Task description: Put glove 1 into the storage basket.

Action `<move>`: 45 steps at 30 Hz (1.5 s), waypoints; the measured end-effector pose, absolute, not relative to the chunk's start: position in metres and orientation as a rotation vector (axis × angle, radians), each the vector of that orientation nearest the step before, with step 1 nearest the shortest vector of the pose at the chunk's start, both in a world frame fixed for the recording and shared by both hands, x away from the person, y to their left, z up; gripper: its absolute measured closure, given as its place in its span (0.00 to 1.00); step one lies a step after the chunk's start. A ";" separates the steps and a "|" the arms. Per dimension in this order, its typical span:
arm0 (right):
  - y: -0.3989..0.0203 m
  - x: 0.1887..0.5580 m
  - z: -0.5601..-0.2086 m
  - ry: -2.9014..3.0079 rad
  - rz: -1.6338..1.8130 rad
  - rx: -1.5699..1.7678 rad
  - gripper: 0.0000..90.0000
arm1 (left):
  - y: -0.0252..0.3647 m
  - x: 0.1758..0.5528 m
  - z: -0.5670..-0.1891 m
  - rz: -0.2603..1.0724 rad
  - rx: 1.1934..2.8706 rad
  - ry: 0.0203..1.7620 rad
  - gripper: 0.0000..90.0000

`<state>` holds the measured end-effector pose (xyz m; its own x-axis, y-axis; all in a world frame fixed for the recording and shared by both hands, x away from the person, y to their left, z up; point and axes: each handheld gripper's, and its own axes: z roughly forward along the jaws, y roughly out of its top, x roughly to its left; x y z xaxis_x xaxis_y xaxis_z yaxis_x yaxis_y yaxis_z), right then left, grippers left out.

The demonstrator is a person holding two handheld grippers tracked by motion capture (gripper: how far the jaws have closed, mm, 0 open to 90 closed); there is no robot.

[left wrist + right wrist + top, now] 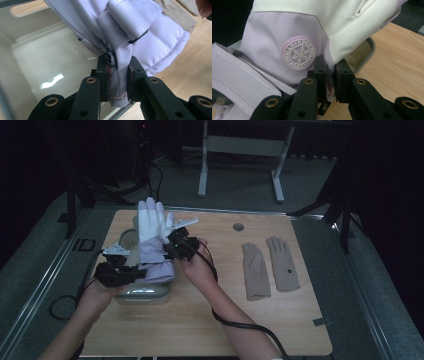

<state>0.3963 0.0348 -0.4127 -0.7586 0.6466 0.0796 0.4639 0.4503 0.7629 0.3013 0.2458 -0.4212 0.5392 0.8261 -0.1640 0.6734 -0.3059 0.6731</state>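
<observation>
A padded white and lilac ski glove hangs over a clear plastic bin on the left of the wooden table, fingers pointing away from me. My left gripper is shut on the glove's lilac cuff, near a small black clip. My right gripper is shut on the glove's side edge, just beside a round snowflake badge. Both grippers hold the glove above the bin.
Two flat beige gloves lie side by side on the right half of the table. A round hole sits near the far edge. Cables trail from both grippers toward the near edge. A white desk frame stands behind.
</observation>
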 end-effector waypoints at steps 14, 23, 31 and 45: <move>0.073 0.410 -0.456 2.595 1.104 1.007 0.90 | 0.272 0.313 -0.463 0.142 2.083 1.297 0.84; 0.077 0.418 -0.481 2.658 0.999 1.045 0.90 | 0.264 0.320 -0.482 0.137 2.161 1.333 0.82; 0.073 0.419 -0.486 2.706 0.979 1.077 0.90 | 0.262 0.317 -0.482 0.119 2.172 1.316 0.74; 0.082 0.421 -0.495 2.767 0.882 1.082 0.82 | 0.259 0.322 -0.484 0.129 2.207 1.346 0.71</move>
<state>0.4214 0.0821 -0.4950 -0.7555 0.6352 0.1605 0.6109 0.5945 0.5228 0.3217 0.2591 -0.4841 0.4948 0.8469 -0.1950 0.7946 -0.3500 0.4960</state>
